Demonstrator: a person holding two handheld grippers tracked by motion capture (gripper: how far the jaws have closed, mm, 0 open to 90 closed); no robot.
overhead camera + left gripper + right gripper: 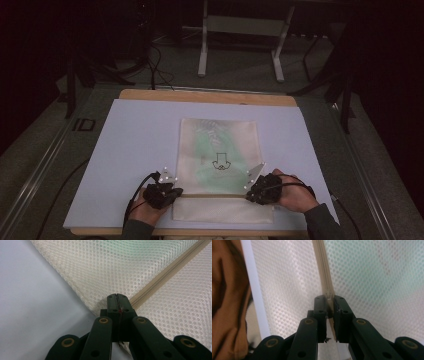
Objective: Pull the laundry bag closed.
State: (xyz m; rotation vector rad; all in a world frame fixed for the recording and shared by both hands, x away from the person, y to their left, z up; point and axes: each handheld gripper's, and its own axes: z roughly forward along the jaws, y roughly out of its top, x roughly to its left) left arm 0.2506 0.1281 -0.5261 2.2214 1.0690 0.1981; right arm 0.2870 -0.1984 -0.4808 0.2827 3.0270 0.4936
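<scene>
**Mesh bag pinched at both ends of its zip line**

Cream mesh zip bag [220, 155], flat and rectangular with green contents showing through, lies in the high view on a pale lilac sheet [135, 145] over a wooden board [207, 96]. The left gripper [172, 192] sits at the bag's left edge and the right gripper [254, 190] at its right edge, both on the beige zipper band [215, 196] that crosses the bag near the person's side. Beyond the grippers the room is dark: grey carpet, trailing cables, and the white legs of a stand [240, 45].

In the left gripper view, the left gripper [117, 296] has its jaws pressed together on the bag's mesh [105, 272] corner, right where the zipper band [170, 272] runs away up and to the right of the tips. The lilac sheet [32, 302] lies to their left.

In the right gripper view, the right gripper [330, 298] pinches the zipper band [323, 265] itself, which runs straight ahead of the tips; a narrow slit shows between the jaw blocks lower down. Mesh [287, 285] spreads on both sides, greenish to the right.

The step in hand looks like holding the bag taut at the zip ends. Next, I judge, one gripper must find the slider and draw it along while the other anchors the fabric; a slack hold would let the mesh bunch.
</scene>
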